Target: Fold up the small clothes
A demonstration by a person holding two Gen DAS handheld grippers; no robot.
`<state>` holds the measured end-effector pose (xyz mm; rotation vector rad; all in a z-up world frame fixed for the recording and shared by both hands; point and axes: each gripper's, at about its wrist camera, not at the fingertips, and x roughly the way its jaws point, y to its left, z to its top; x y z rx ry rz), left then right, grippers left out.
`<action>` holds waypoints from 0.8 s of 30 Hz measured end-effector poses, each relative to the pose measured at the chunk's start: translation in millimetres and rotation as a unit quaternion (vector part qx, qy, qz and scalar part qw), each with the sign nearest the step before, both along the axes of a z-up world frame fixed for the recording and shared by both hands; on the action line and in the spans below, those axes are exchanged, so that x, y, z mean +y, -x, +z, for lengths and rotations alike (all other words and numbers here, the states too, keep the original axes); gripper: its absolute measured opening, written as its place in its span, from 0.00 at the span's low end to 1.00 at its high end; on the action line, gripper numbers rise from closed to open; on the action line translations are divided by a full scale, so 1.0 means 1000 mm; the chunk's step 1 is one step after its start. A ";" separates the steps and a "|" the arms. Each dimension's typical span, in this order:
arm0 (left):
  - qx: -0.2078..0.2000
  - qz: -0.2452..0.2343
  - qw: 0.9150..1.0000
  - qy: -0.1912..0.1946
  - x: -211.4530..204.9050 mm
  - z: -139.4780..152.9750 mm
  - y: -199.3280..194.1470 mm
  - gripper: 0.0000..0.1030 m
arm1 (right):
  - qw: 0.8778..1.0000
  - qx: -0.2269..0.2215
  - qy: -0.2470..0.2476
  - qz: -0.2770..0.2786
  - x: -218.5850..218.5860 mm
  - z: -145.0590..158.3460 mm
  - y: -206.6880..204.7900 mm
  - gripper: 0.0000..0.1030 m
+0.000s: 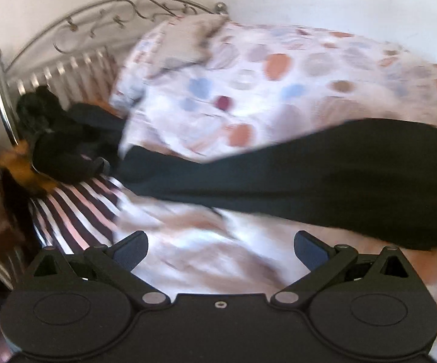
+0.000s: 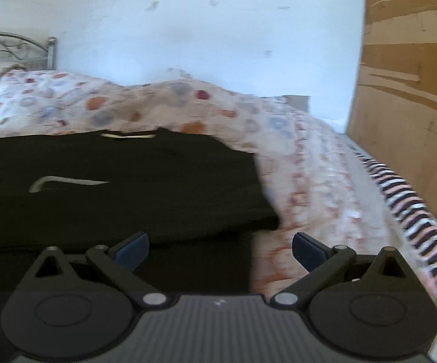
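- On the bed, over a quilt [image 2: 294, 163] printed with pastel blotches, a black T-shirt [image 2: 121, 181] with a pale swoosh logo lies flat, its collar toward the far wall.
- Right hand-held gripper [image 2: 220, 249]: jaws spread wide, holding nothing. It hovers over the shirt's near right corner, so the dark cloth sits ahead and to its left, with bare quilt under its right finger.
- Left hand-held gripper [image 1: 220, 248]: also wide open and empty, over pale quilt; the shirt runs as a long dark band ahead and to its right.
- I'd judge the right one is nearer the cloth and better placed to pinch that corner.
- Fabric looks thin, matte and limp; the quilt is puffy.
- Beyond: a heap of dark clothes [image 1: 61, 142], a striped sheet [image 1: 76, 211], a scrolled metal headboard [image 1: 67, 39].
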<state>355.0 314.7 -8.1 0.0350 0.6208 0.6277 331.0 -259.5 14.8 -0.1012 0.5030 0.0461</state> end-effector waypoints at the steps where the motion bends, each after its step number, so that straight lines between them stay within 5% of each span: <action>1: -0.001 0.006 1.000 -0.005 0.018 -0.002 0.000 0.99 | 1.000 -0.001 -0.003 0.006 0.011 0.000 0.000 1.00; 4: 0.001 0.009 1.000 -0.028 0.067 -0.005 0.000 0.96 | 0.999 -0.003 -0.014 0.032 0.043 -0.002 -0.002 1.00; 10: 0.053 -0.059 0.990 -0.117 0.125 -0.019 -0.014 0.81 | 0.998 0.027 -0.015 0.052 0.097 -0.019 -0.017 1.00; 16: 0.119 -0.119 0.966 -0.196 0.151 -0.047 -0.048 0.81 | 0.998 0.050 -0.003 0.046 0.124 -0.027 -0.025 1.00; 20: 0.136 -0.150 0.958 -0.203 0.166 -0.056 -0.065 0.81 | 0.998 0.054 0.012 0.037 0.132 -0.027 -0.027 1.00; 23: 0.157 -0.190 0.947 -0.205 0.171 -0.064 -0.074 0.57 | 0.998 0.051 0.018 0.026 0.133 -0.026 -0.026 1.00; 24: 0.165 -0.203 0.944 -0.199 0.172 -0.065 -0.075 0.29 | 0.998 0.051 0.020 0.023 0.134 -0.026 -0.025 1.00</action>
